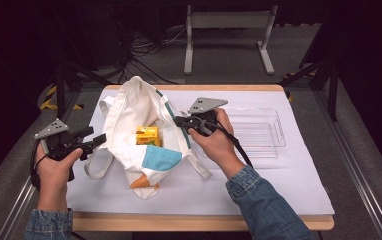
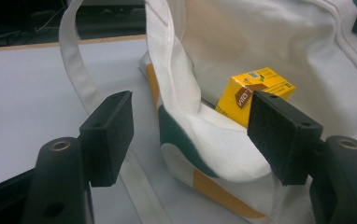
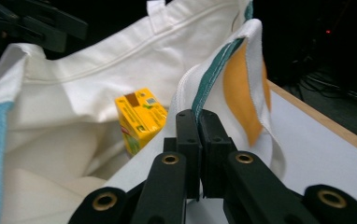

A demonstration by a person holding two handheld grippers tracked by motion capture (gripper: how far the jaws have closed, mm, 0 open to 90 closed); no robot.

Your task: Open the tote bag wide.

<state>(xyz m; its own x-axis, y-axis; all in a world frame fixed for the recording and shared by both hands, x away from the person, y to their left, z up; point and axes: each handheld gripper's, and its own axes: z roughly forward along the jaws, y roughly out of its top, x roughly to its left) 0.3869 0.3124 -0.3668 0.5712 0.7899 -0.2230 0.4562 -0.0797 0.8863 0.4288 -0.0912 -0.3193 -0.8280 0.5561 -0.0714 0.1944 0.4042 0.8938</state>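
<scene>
The white bag (image 1: 139,125) lies open on the table's white mat (image 1: 259,185), a yellow carton (image 1: 147,135) inside it. The right gripper (image 3: 198,116) is clamped on the bag's rim. The left gripper (image 2: 190,126) is spread beside the bag's strap (image 2: 76,70), gripping nothing. A clear tray (image 1: 259,131) sits right of the bag.

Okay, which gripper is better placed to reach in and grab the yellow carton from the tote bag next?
Left. The left gripper has open, empty jaws facing the yellow carton inside the tote bag. The right gripper is clamped on the bag's rim, holding the mouth open, so it looks occupied.
</scene>
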